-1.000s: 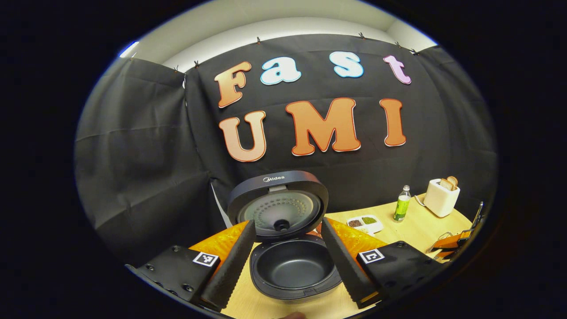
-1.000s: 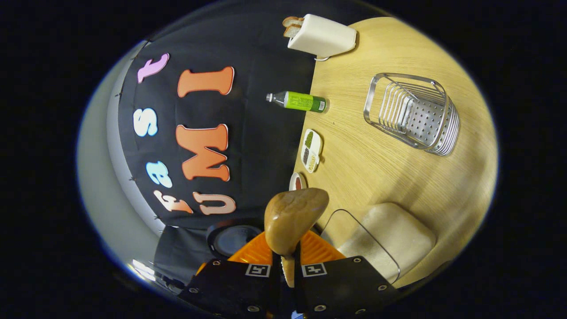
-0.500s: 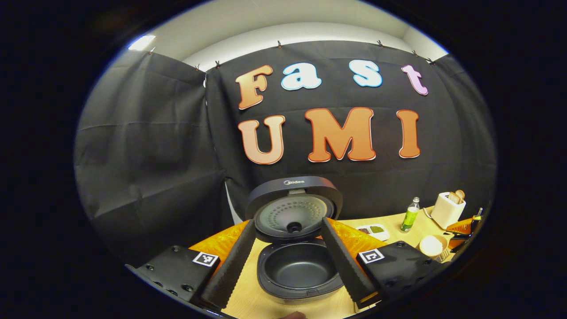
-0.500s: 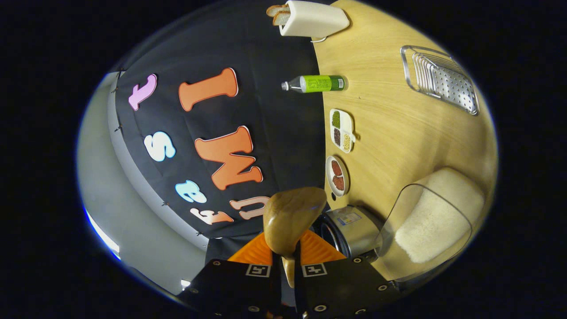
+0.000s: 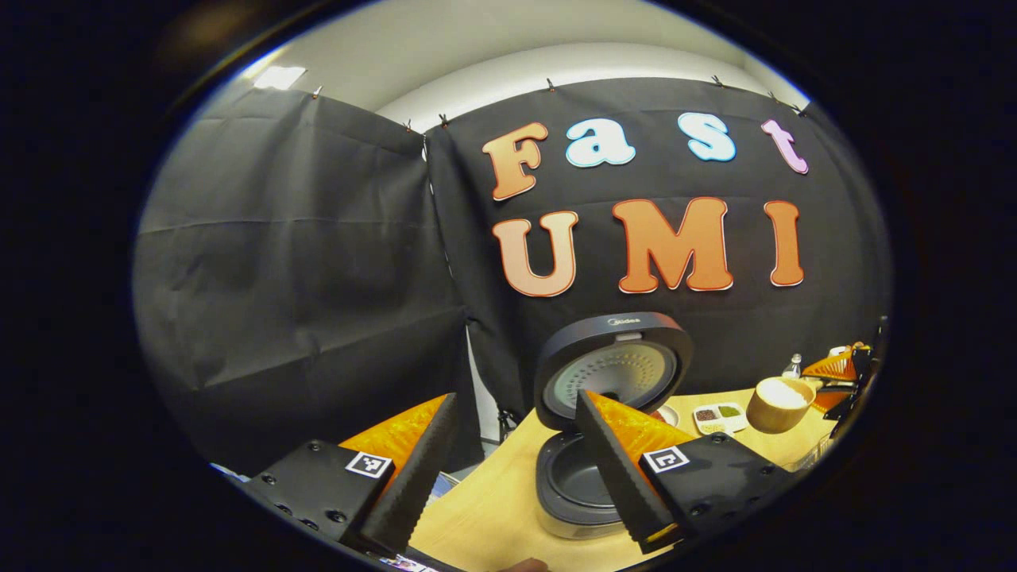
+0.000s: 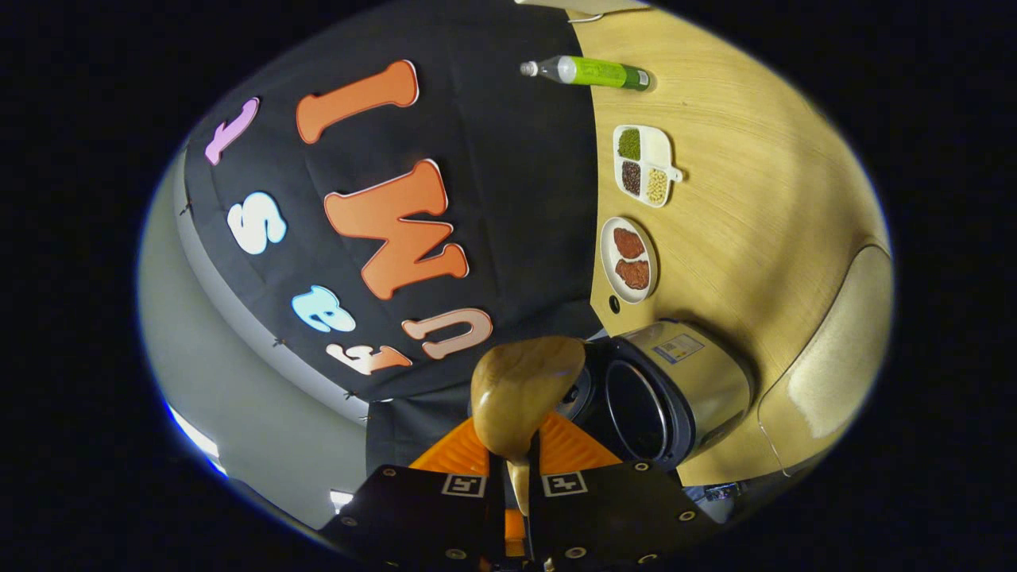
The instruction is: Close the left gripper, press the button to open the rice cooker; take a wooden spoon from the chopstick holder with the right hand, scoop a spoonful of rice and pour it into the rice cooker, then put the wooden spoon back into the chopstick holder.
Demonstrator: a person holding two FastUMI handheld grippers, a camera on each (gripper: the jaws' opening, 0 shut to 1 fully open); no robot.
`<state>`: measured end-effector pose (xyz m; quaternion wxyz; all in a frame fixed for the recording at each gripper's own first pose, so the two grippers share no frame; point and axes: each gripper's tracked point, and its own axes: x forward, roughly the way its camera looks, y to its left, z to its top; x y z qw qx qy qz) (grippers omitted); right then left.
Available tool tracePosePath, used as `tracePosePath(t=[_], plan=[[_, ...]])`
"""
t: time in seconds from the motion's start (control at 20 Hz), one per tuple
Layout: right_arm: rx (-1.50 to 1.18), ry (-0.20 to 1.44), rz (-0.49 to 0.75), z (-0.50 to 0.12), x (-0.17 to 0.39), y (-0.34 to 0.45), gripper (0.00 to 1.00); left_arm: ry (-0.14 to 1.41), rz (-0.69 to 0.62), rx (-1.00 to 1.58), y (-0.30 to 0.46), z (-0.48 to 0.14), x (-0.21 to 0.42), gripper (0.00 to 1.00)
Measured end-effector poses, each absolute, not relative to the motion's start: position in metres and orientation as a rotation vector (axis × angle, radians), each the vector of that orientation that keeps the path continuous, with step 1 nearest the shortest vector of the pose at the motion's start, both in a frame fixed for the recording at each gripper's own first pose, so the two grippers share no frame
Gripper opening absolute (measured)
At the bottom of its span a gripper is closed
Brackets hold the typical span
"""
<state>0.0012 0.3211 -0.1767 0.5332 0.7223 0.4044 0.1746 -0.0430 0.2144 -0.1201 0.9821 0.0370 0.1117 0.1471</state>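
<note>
Flanking open rice cooker (image 6: 675, 389), meat plate (image 6: 628, 260), sectioned dish (image 6: 645, 165), bottle (image 6: 592, 71)

Bright overhead light; sharp (edges fisheye-warped)

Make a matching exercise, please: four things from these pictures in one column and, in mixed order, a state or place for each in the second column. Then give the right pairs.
Things:
1. rice cooker
2. spoon
3. left gripper
4. bottle

States or places:
A. held between two shut fingers
B. fingers spread apart, holding nothing
C. lid raised, pot inside bare
D. at the wall end of the table, past the divided dish

Pairs: 1-C, 2-A, 3-B, 4-D
</note>
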Motion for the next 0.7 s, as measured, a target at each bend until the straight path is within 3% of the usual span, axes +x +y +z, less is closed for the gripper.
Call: tracePosePath(t=[0.15, 0.2, 0.3, 0.35, 0.4, 0.7], plan=[[1.701, 0.984, 0.45, -0.165, 0.009, 0.351, 0.12, 0.201, 0.33, 0.127, 0.225, -0.118, -0.037, 0.99], [1.678, 0.994, 0.455, -0.166, 0.012, 0.359, 0.11, 0.192, 0.341, 0.143, 0.229, -0.116, -0.04, 0.92], [1.615, 1.002, 0.465, -0.168, 0.016, 0.375, 0.11, 0.182, 0.356, 0.164, 0.231, -0.112, -0.046, 0.92], [1.592, 1.001, 0.471, -0.167, 0.018, 0.384, 0.11, 0.181, 0.356, 0.165, 0.232, -0.114, -0.048, 0.99], [1.57, 1.005, 0.477, -0.168, 0.021, 0.392, 0.12, 0.182, 0.356, 0.162, 0.232, -0.115, -0.048, 1.0], [1.373, 0.952, 0.465, -0.172, 0.036, 0.419, 0.11, 0.21, 0.376, 0.16, 0.257, -0.124, -0.055, 0.96]])
